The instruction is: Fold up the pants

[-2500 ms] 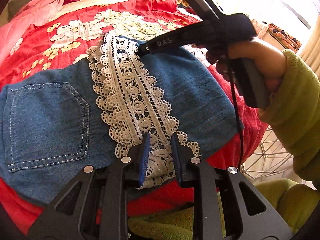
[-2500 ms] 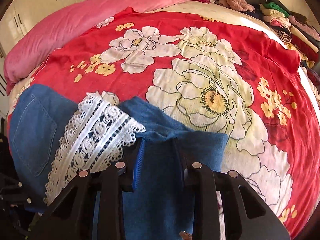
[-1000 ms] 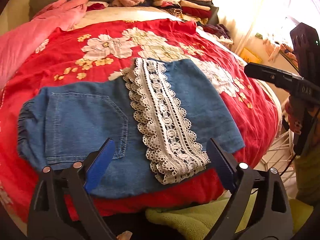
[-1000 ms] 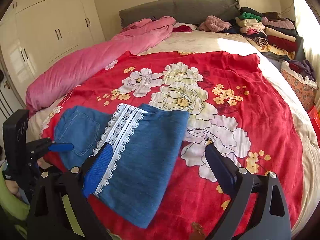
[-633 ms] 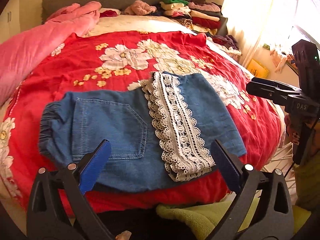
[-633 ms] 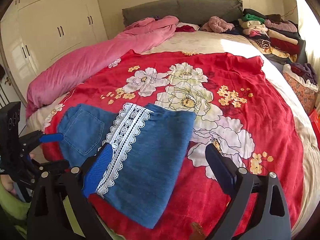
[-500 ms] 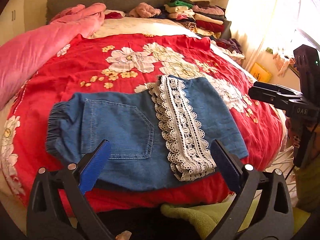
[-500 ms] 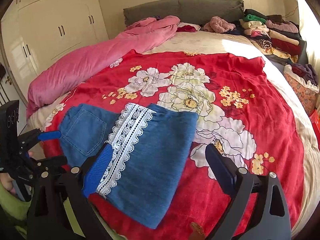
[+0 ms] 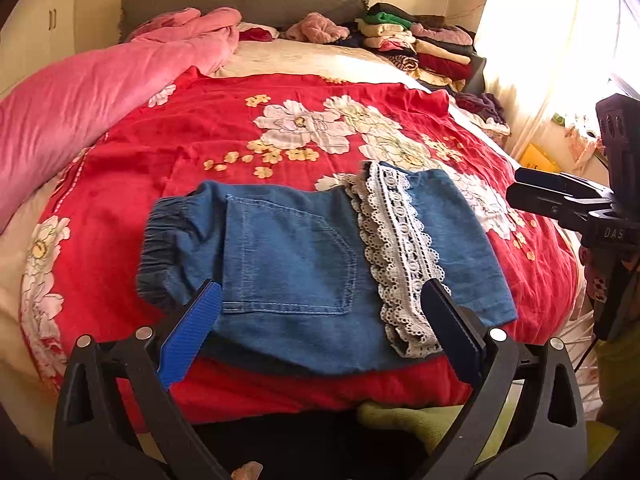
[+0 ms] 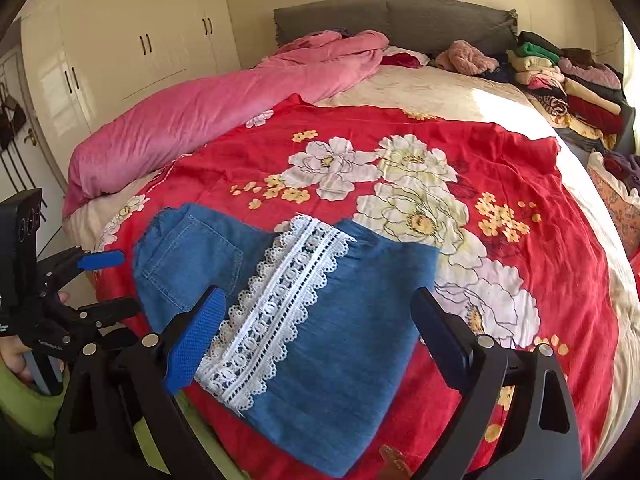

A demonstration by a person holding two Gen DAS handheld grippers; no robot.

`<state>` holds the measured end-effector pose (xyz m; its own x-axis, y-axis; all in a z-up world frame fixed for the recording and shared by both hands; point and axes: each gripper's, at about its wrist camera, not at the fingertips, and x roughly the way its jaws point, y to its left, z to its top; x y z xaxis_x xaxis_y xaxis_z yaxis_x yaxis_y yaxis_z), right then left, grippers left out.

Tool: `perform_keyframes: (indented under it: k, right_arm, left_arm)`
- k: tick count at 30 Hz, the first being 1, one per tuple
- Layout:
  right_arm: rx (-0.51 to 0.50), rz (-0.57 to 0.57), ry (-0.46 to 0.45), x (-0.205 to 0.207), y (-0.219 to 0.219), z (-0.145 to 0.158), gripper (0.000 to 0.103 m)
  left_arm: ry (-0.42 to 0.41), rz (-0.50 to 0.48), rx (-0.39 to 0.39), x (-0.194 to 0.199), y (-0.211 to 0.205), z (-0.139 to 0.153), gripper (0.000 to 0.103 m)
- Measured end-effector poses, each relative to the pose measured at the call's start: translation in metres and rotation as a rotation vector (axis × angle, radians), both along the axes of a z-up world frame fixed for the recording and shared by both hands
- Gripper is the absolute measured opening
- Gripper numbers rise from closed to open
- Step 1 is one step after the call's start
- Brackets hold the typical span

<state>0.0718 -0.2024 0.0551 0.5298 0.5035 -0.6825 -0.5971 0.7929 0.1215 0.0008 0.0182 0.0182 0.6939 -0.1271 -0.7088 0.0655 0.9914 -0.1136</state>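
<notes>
The blue denim pants (image 9: 288,252) lie folded on the red flowered blanket (image 9: 192,132), back pocket up, with a white lace trim (image 9: 396,240) running across them. In the left wrist view my left gripper (image 9: 320,296) hovers open above the near edge of the pants, nothing between its blue pads. My right gripper (image 10: 318,300) is likewise open over the pants (image 10: 352,320) and lace trim (image 10: 280,304), holding nothing. The left gripper (image 10: 116,280) also shows at the left edge of the right wrist view, and the right gripper (image 9: 516,186) at the right of the left wrist view.
A pink duvet (image 10: 224,108) lies along the bed's left side. Stacked folded clothes (image 10: 560,76) sit at the far right by the grey headboard (image 10: 392,16). White wardrobe doors (image 10: 132,44) stand to the left. A green sleeve (image 9: 616,380) is at the lower right.
Both grippers, shut on the pants at first, now stand open. They have drawn back and risen, so more of the bed shows. The pants stay folded on the blanket.
</notes>
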Motion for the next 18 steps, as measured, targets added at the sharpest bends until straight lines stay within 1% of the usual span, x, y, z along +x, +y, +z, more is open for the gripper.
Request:
perform_keyframes:
  k: [5, 8, 13, 16, 18]
  right_arm:
    - [0.005, 0.032, -0.003, 0.005, 0.019, 0.005, 0.093]
    - [0.011, 0.054, 0.005, 0.011, 0.032, 0.006, 0.093]
    - [0.019, 0.101, 0.026, 0.023, 0.061, 0.007, 0.093]
    - [0.007, 0.135, 0.034, 0.029, 0.079, 0.007, 0.093]
    - [-0.015, 0.168, 0.036, 0.032, 0.095, 0.006, 0.093]
  left_arm:
    - [-0.007, 0.023, -0.006, -0.002, 0.011, 0.002, 0.093]
    - [-0.008, 0.049, 0.001, -0.002, 0.018, 0.001, 0.093]
    - [-0.009, 0.099, -0.014, -0.003, 0.04, 0.001, 0.093]
    - [-0.004, 0.155, -0.039, -0.003, 0.059, -0.001, 0.093]
    - [0.005, 0.193, -0.073, -0.003, 0.073, -0.004, 0.093]
